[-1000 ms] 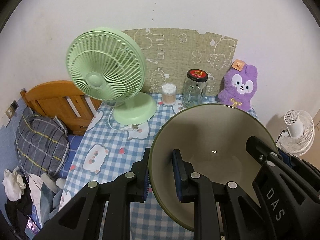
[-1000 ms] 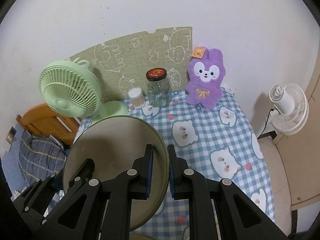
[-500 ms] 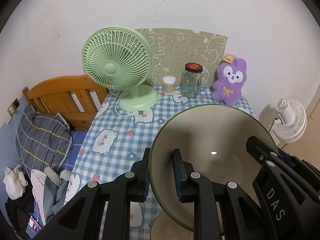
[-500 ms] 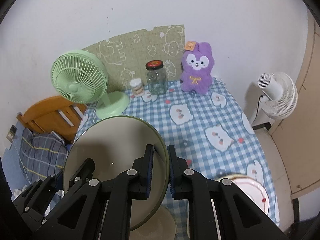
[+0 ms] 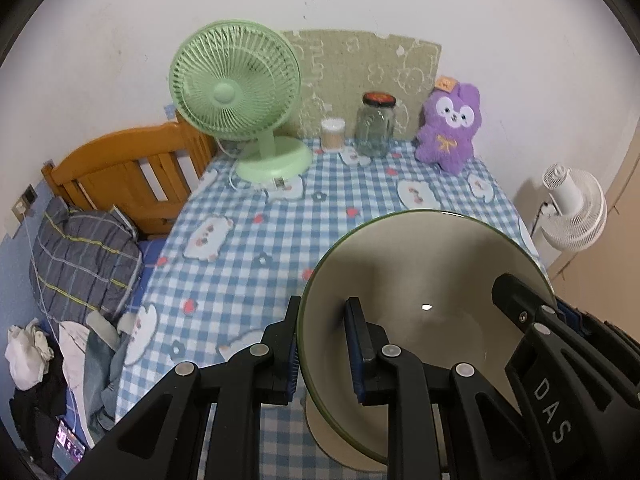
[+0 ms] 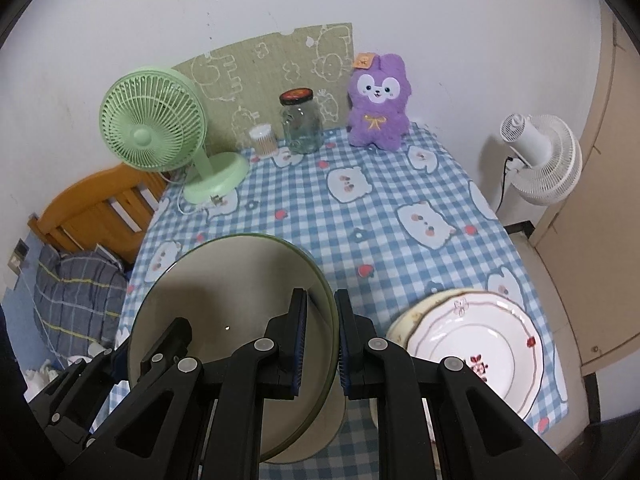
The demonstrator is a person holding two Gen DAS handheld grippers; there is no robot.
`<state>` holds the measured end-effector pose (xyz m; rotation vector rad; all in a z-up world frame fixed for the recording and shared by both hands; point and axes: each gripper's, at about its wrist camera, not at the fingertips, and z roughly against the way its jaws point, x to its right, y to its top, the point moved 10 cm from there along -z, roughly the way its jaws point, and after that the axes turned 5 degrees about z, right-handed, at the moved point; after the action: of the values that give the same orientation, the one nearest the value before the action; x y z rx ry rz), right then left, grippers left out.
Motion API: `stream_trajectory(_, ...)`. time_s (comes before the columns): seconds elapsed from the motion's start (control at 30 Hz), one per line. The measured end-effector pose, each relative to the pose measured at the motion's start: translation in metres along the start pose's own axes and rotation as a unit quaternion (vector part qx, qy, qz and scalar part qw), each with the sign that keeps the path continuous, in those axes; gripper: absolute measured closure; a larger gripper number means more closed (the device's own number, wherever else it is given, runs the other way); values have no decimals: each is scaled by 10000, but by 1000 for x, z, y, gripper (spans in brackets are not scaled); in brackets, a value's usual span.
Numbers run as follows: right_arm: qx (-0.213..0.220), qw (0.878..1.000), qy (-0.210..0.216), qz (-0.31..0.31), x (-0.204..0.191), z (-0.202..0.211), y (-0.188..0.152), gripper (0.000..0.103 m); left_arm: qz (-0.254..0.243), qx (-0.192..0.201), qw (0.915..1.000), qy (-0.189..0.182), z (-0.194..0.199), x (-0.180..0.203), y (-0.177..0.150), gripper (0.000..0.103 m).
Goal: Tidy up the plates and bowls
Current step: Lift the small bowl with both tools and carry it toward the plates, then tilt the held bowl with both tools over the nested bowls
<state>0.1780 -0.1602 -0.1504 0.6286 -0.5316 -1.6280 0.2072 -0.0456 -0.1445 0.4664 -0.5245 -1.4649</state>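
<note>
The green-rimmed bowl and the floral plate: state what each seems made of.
Green-rimmed bowl: probably glazed ceramic, possibly enamel; smooth cream inside with a sharp light glint. Floral plate: likely glazed porcelain; glossy white face, printed red motifs, thin scalloped rim line.

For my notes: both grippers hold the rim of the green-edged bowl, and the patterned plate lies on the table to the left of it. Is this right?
Not quite. In the right wrist view the patterned plate lies to the right of the green-edged bowl, not the left. The rest holds: left gripper and right gripper both clamp its rim.
</note>
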Motion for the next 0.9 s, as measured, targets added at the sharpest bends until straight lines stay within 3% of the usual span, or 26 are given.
stream_trajectory(0.9,-645,9979,-18,17,-2,-43,-62,86,-20,-518,9986,103,-33,-14,-57,84)
